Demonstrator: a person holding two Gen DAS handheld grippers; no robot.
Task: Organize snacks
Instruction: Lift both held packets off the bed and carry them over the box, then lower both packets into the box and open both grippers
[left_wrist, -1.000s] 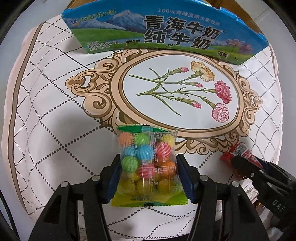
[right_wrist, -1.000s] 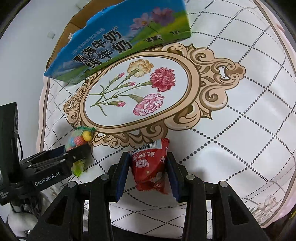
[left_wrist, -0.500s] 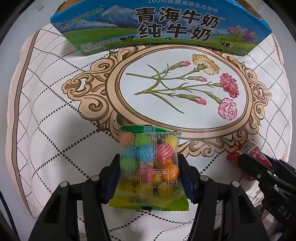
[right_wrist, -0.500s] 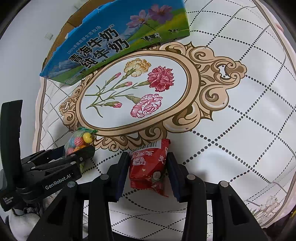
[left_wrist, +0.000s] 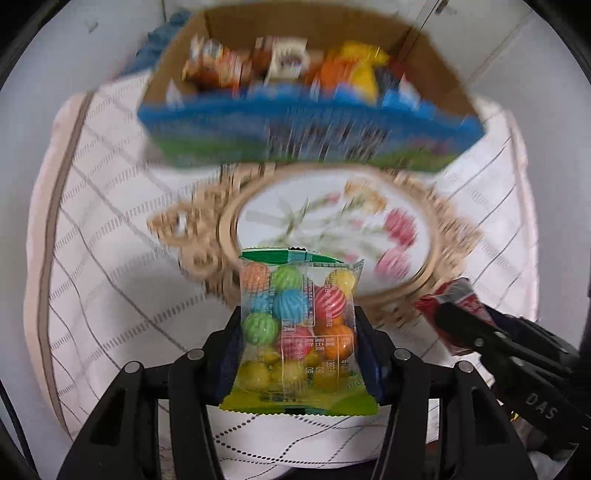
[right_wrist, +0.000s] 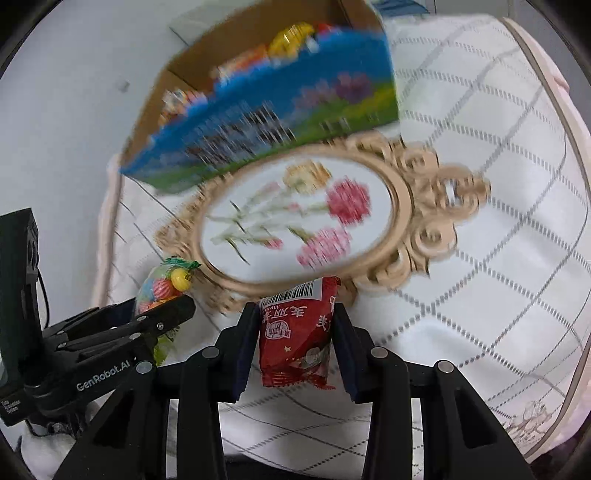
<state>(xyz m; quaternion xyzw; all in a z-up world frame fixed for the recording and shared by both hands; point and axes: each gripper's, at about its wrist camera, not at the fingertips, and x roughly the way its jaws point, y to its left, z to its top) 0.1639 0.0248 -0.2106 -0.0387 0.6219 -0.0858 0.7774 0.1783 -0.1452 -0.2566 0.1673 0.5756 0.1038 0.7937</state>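
A clear bag of coloured candy balls (left_wrist: 295, 325) with a green top seam sits between the pads of my left gripper (left_wrist: 297, 325), which press its sides as the jaws are closing; it hangs above the cloth. The same candy bag (right_wrist: 166, 284) shows at the left of the right wrist view. My right gripper (right_wrist: 295, 328) is shut on a red snack packet (right_wrist: 295, 332) with a barcode at its top edge. That red packet (left_wrist: 450, 306) appears at the right of the left wrist view. Beyond both stands an open cardboard box (left_wrist: 303, 122) with a blue and green printed front, holding several snacks.
A white quilted cloth (left_wrist: 110, 258) with a gold oval frame and printed carnations (right_wrist: 306, 218) covers the surface below. The box (right_wrist: 258, 122) stands at the cloth's far edge. A white floor lies around the cloth.
Both grippers have risen with their packets, and the views now look over the box front into its inside with snacks. The picture has blurred with the motion.
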